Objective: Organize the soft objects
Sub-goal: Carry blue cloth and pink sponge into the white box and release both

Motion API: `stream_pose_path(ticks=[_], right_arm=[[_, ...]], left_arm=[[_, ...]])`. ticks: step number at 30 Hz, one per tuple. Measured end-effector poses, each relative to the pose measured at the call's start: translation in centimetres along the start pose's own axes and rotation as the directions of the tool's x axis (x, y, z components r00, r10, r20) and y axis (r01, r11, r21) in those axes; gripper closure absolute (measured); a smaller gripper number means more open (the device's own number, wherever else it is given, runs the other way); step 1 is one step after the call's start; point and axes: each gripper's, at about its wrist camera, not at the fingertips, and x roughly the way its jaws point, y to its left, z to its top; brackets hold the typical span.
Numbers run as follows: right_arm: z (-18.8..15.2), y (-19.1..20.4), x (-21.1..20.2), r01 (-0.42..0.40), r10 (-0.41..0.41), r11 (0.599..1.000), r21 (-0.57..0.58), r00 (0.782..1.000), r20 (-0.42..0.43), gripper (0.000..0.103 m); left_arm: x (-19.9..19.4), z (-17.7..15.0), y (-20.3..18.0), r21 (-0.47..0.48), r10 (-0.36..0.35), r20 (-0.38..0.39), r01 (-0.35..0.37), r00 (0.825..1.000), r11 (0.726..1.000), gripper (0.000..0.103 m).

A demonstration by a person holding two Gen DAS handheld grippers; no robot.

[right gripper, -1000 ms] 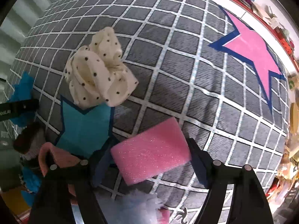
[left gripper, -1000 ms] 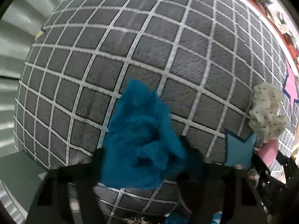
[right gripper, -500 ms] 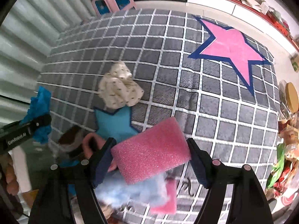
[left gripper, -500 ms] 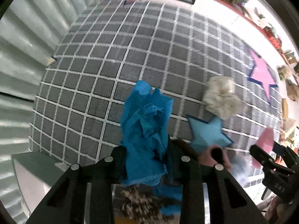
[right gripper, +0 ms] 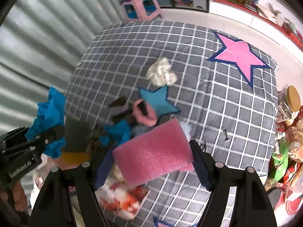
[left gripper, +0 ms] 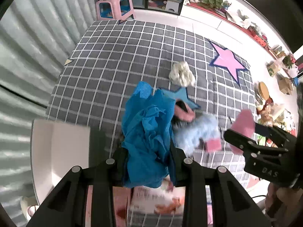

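My left gripper (left gripper: pixel 149 162) is shut on a crumpled blue cloth (left gripper: pixel 147 128) and holds it high above the grey checked mat (left gripper: pixel 113 56). The cloth also shows in the right wrist view (right gripper: pixel 49 117). My right gripper (right gripper: pixel 151 157) is shut on a pink foam sponge (right gripper: pixel 153 151), also raised; it shows in the left wrist view (left gripper: pixel 244 124). On the mat lie a cream dotted cloth (left gripper: pixel 181 73), a pink slipper (right gripper: pixel 144 113), a light blue fluffy item (left gripper: pixel 197 130) and another blue cloth (right gripper: pixel 117 132).
A white box (left gripper: pixel 60 151) stands at the mat's left front corner. A pink stool (left gripper: pixel 113 7) stands beyond the far edge. Jars and packets (right gripper: pixel 287 113) crowd the right side. A red and white item (right gripper: pixel 123 198) lies below the grippers.
Both grippers have risen well above the mat with the blue cloth and the pink sponge still held. Much more of the room shows now.
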Motion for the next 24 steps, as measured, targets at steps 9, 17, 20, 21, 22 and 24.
stream_pose_path(ticks=[9,17,20,21,22,24], right_arm=[[-5.9,3.8,-1.1,-0.041,0.040,0.998,-0.040,0.999,-0.035,0.026],[-10.1,8.2,-0.4,-0.026,0.026,1.000,-0.006,0.998,-0.058,0.026],[-11.1,10.5,-0.8,-0.018,0.018,1.000,0.007,0.999,-0.049,0.026],[-11.2,11.3,-1.1,-0.017,0.017,1.000,0.010,0.999,-0.045,0.026],[-11.2,11.9,-1.2,-0.018,0.018,1.000,0.013,0.999,-0.042,0.026],[-11.3,13.6,-1.4,-0.021,0.022,1.000,0.004,0.999,-0.034,0.026]], left_arm=[[-3.5,-7.1,1.3,0.017,-0.005,-0.002,0.005,1.000,1.000,0.067],[-5.5,-11.3,5.1,0.085,-0.013,0.010,0.012,1.000,0.996,0.067],[-6.4,-12.4,7.4,0.104,0.000,0.022,-0.002,1.000,0.995,0.067],[-6.7,-12.8,8.4,0.110,0.004,0.025,-0.007,1.000,0.994,0.067],[-6.8,-12.9,9.0,0.111,0.006,0.025,-0.009,1.000,0.994,0.067],[-6.9,-13.6,11.0,0.101,0.010,0.024,-0.013,1.000,0.995,0.067]])
